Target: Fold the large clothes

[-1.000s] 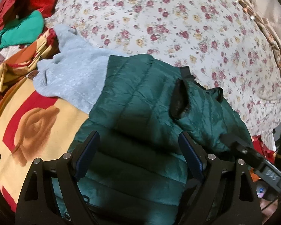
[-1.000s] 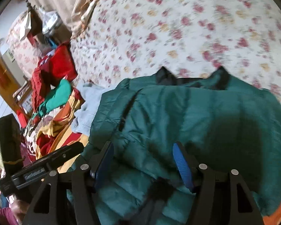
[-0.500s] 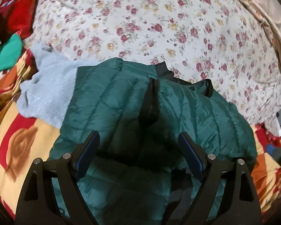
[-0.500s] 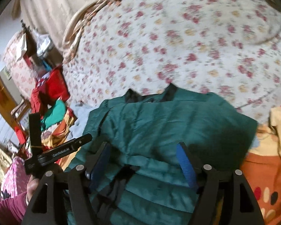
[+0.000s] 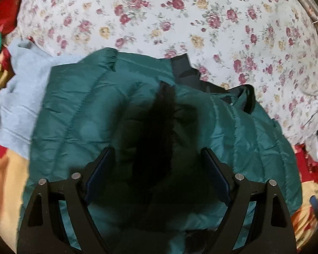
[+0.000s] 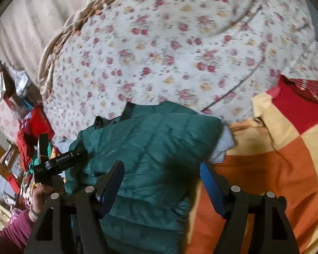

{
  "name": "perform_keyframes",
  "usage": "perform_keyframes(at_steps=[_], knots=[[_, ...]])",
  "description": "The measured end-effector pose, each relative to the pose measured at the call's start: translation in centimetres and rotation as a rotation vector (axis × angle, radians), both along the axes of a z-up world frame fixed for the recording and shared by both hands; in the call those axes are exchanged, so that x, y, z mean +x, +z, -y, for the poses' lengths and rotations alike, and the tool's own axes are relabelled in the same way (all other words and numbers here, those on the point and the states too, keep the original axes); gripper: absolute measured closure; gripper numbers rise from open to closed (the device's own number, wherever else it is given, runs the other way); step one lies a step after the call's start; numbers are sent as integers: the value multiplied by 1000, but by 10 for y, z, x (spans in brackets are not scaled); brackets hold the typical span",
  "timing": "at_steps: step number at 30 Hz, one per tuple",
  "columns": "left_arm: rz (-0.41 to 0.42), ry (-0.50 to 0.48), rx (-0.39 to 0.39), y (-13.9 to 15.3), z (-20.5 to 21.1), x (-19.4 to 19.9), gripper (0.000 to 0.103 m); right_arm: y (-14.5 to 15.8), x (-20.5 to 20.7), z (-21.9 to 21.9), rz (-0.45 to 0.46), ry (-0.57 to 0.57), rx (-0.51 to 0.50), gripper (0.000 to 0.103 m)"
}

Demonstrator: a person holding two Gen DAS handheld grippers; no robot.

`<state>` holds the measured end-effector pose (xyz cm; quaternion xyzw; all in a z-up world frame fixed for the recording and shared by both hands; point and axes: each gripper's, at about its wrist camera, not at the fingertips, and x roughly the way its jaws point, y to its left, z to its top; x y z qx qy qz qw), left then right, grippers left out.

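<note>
Fingers of the left gripper (image 5: 158,174) stand wide apart nearest to me, clamping nothing, hanging just over the green puffer jacket (image 5: 91,114). Its blue-lined pads (image 5: 97,173) frame a dark shadowed fold in the middle of the quilted cloth. The right gripper (image 6: 162,187) likewise stands spread and empty, one finger over the jacket's lower edge and the other over the orange, yellow and red blanket (image 6: 275,169) beside it.

From the right wrist view the left tool shows as a black handle (image 6: 61,163) gripped by the person's left hand (image 6: 41,192), with a pink sleeve (image 6: 14,226) at the wrist; it sits at the jacket's left side.

The jacket lies bunched on the bed, partly on the blanket and partly against the quilt behind it, its dark inner collar (image 5: 184,69) turned up at the far edge and a black trim strip (image 5: 249,99) showing to the right of that. A light grey sweater (image 5: 17,97) lies under the jacket's left side, spreading out toward the blanket; a pale corner (image 6: 220,148) also peeks out past the jacket's right edge in the right wrist view.

Beyond the jacket rises the white quilt with red and yellow roses (image 5: 180,21), filling the far half of both views. Red and green clothes (image 6: 36,124) are piled at its left end, and a beige curtain (image 6: 27,21) hangs behind.
</note>
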<state>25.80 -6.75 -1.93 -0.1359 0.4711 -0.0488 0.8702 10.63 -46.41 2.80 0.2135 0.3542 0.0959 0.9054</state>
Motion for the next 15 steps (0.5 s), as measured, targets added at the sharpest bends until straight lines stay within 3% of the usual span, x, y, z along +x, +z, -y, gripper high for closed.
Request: perform_keyframes(at_steps=[1,3,4,7,12,15], knots=[[13,-13,6,1,3,0,54,-3,0,4,-8,-13,5,32],[15,-41,47,2,10,0,77,-10,3,9,-28,-35,10,32],[25,-45,56,4,12,0,83,-14,5,10,-40,-45,10,32],[89,-44,89,21,8,-3,91,-25,12,8,-67,-59,20,32],[182,22,144,50,-33,-13,94,-34,27,1,-90,-69,35,31],[187,75,182,47,-64,-17,94,-34,34,-6,-85,-70,45,21]])
